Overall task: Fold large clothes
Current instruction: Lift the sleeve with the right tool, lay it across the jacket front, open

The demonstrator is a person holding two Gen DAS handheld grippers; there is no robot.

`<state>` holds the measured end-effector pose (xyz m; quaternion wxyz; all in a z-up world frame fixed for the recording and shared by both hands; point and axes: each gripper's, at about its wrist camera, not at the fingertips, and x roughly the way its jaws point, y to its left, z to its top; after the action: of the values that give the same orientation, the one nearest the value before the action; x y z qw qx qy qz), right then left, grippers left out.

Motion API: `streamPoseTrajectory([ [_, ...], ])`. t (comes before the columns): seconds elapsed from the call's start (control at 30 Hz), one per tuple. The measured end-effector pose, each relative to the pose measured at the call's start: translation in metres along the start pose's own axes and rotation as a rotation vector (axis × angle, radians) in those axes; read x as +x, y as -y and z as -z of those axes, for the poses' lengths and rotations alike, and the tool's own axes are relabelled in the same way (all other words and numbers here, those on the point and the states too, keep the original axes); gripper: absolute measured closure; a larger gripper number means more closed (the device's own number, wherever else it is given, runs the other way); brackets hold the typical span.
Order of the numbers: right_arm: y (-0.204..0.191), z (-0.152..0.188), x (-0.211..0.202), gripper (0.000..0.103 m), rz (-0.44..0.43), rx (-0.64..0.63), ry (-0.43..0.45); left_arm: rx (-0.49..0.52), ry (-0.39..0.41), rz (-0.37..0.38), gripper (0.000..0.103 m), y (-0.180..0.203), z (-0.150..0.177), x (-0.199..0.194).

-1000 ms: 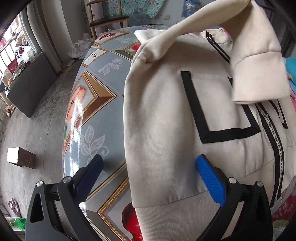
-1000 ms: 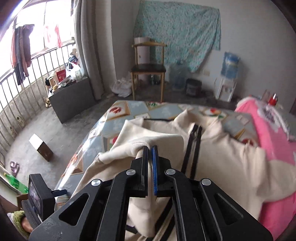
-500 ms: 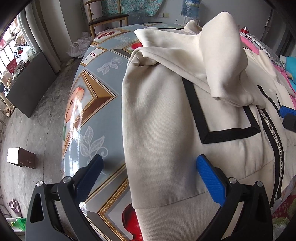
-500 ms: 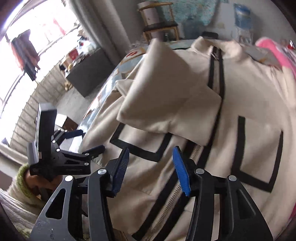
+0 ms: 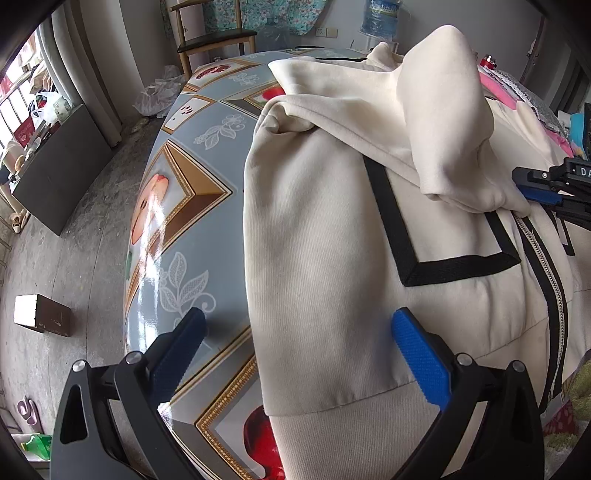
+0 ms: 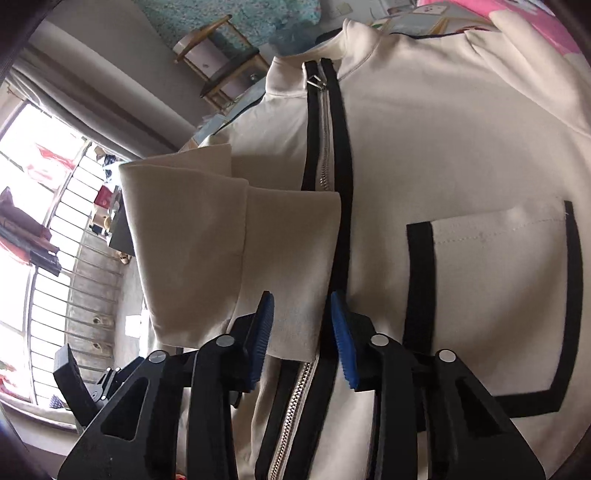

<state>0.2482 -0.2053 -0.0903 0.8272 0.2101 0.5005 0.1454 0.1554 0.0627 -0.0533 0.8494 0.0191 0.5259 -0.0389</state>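
Observation:
A cream jacket [image 5: 317,236] with black trim and a zip [image 6: 325,147] lies front-up on the patterned table [image 5: 184,206]. One sleeve [image 5: 443,122] is folded across the chest, and its cuff [image 6: 236,254] rests beside the zip. My left gripper [image 5: 299,343] is open and low over the jacket's near side edge, with one finger over the table and one over the cloth. My right gripper [image 6: 301,332] hovers at the cuff's lower corner. Its jaws are closing with cloth between them, but the pads do not press on it. In the left wrist view the right gripper [image 5: 546,188] shows at the right edge.
A wooden chair [image 5: 218,37] and a water bottle [image 5: 380,16] stand beyond the table's far end. A pink blanket [image 5: 498,88] lies at the jacket's right. On the floor to the left are a brown box [image 5: 40,315] and a dark cabinet [image 5: 62,166]. A balcony railing [image 6: 62,258] runs behind.
My right gripper let go of the raised sleeve, which dropped folded onto the chest. That gripper then came down, rolled and narrowed its jaws near the cuff. The left gripper stayed still.

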Motion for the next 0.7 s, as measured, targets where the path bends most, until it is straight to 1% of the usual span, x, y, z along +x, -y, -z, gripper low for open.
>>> streamPoseTrajectory([
  [0.07,-0.010,0.001,0.007,0.078,0.050,-0.059,-0.002,-0.001,0.000,0.000,0.004,0.000,0.000,0.000],
  [0.1,-0.014,0.002,0.011,0.083,0.087,-0.088,0.002,-0.001,0.001,0.000,0.004,0.000,0.000,0.000],
  [0.13,-0.017,0.003,0.010,0.092,0.115,-0.112,0.015,-0.001,0.003,0.000,0.004,0.000,0.000,0.000],
  [0.17,-0.020,0.004,0.011,0.095,0.138,-0.130,0.020,0.000,0.004,0.000,0.004,0.000,0.000,0.000],
  [0.2,-0.022,0.003,0.011,0.099,0.141,-0.135,0.027,0.000,0.006,0.000,0.004,0.000,0.001,0.000],
  [0.3,-0.032,-0.002,0.001,0.100,0.156,-0.161,0.077,0.001,0.004,0.000,0.004,0.000,0.001,0.000],
  [0.43,-0.051,-0.019,-0.033,0.101,0.187,-0.239,0.207,0.000,-0.003,-0.001,0.004,0.000,0.000,0.000],
  [0.5,-0.055,-0.036,-0.053,0.101,0.225,-0.269,0.280,0.000,-0.002,-0.001,0.004,0.000,0.000,0.000],
  [0.57,-0.051,-0.058,-0.070,0.101,0.250,-0.271,0.337,0.001,-0.007,0.000,0.004,0.000,0.000,0.000],
  [0.63,-0.042,-0.078,-0.077,0.101,0.251,-0.255,0.357,-0.013,-0.011,-0.010,0.004,-0.002,-0.003,-0.002],
  [0.7,-0.030,-0.097,-0.081,0.101,0.257,-0.236,0.360,-0.030,0.034,-0.004,0.004,-0.006,-0.006,-0.011],
])
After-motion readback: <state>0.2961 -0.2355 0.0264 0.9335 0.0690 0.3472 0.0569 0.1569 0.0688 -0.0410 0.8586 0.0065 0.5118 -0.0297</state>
